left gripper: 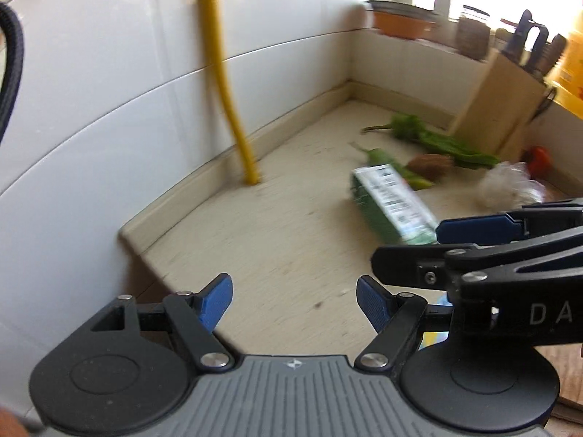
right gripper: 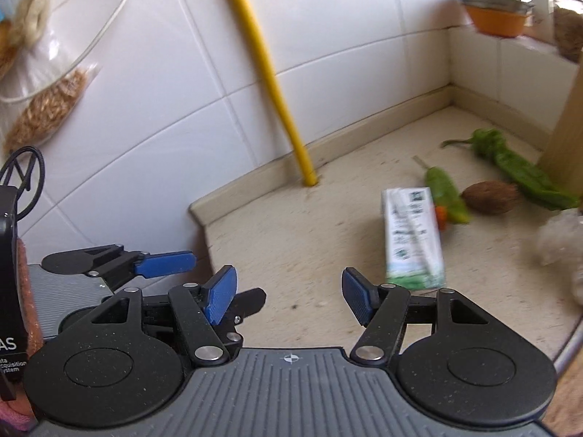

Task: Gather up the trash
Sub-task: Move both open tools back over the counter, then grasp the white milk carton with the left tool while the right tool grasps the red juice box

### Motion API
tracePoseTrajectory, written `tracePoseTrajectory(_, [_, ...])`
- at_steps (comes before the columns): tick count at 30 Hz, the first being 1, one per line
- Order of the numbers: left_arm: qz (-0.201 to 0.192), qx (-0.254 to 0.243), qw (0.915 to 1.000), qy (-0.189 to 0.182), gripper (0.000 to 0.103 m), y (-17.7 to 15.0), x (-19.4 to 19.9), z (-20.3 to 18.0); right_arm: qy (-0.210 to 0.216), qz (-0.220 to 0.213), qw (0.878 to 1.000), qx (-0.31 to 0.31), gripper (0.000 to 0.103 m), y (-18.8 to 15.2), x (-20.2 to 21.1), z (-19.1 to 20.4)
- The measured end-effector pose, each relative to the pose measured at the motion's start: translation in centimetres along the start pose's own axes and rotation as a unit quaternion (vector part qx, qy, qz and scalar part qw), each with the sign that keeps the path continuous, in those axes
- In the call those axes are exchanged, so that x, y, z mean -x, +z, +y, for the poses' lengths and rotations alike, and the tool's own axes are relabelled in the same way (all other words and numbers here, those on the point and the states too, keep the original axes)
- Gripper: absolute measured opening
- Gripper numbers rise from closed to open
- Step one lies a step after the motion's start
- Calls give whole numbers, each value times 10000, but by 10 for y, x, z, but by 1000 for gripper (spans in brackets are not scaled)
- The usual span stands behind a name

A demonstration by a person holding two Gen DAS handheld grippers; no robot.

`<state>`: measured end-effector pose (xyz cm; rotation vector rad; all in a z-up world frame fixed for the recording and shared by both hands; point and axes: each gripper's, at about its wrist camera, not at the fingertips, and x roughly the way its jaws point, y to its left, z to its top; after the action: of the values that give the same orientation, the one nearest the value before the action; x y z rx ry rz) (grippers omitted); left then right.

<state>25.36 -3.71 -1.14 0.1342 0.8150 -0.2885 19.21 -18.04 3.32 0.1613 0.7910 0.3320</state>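
The bench point(right gripper: 291, 240) runs beige into a tiled corner, its left edge stepping off by the wall, with lots of bare room in front of both tongs. Everything's motion-blurred, and the crumpled clear wrapper point(right gripper: 561, 244) is cut off at the right. The carton point(right gripper: 413, 236) lies flat mid-bench, long axis pointing roughly away from the tongs, just beside a green pepper point(right gripper: 446, 196). Left tongs point(left gripper: 294, 300) and right tongs point(right gripper: 289, 295) both gape apart, holding nothing.

carton point(right gripper: 413, 236) white, green base | pipe point(right gripper: 269, 83) yellow | peppers point(right gripper: 446, 195) green | bowl point(right gripper: 497, 22) orange
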Motion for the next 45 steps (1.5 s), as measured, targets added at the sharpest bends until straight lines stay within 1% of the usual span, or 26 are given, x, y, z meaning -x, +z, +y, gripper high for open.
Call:
tracePoseTrajectory(3, [-48, -162, 9996, -206, 75, 10, -4, -15, -328, -184, 9990, -222, 71, 4, 13, -25])
tracePoseTrajectory(7, [4, -310, 9988, -380, 76, 24, -22, -28, -743, -278, 9949, -630, 71, 6, 23, -62])
tracePoseTrajectory(11, [134, -367, 9974, -601, 76, 39, -45, -38, -1059, -258, 9900, -899, 71, 6, 24, -90])
tracePoseTrajectory(15, [358, -241, 9952, -880, 76, 52, -72, -42, -1285, -153, 9854, -1110, 71, 4, 17, -110])
tracePoseTrajectory(18, [478, -231, 9942, -937, 76, 61, -92, -49, -1391, -89, 9831, -1184, 72, 4, 15, -120])
tracePoseTrajectory(23, [684, -178, 9923, -1017, 76, 73, -121, -61, -1422, -33, 9819, -1254, 72, 9, 10, -138])
tracePoseTrajectory(29, [965, -122, 9908, -944, 77, 80, -152, -74, -1309, 61, 9832, -1270, 72, 16, 1, -163])
tracePoseTrajectory(31, [1014, -55, 9902, -958, 78, 81, -158, -77, -1255, 62, 9834, -1311, 72, 18, -1, -173])
tracePoseTrajectory(35, [1157, -125, 9897, -836, 78, 81, -166, -81, -1147, 36, 9833, -1415, 73, 19, -5, -190])
tracePoseTrajectory(39, [1233, -178, 9886, -852, 78, 79, -171, -84, -1222, -34, 9814, -1478, 73, 23, 1, -205])
tracePoseTrajectory(43, [1277, -162, 9877, -891, 78, 78, -178, -84, -1313, 78, 9825, -1319, 75, 20, 14, -204])
tracePoseTrajectory(45, [1265, -143, 9876, -922, 78, 77, -180, -83, -1168, 198, 9856, -1203, 75, 14, 18, -191])
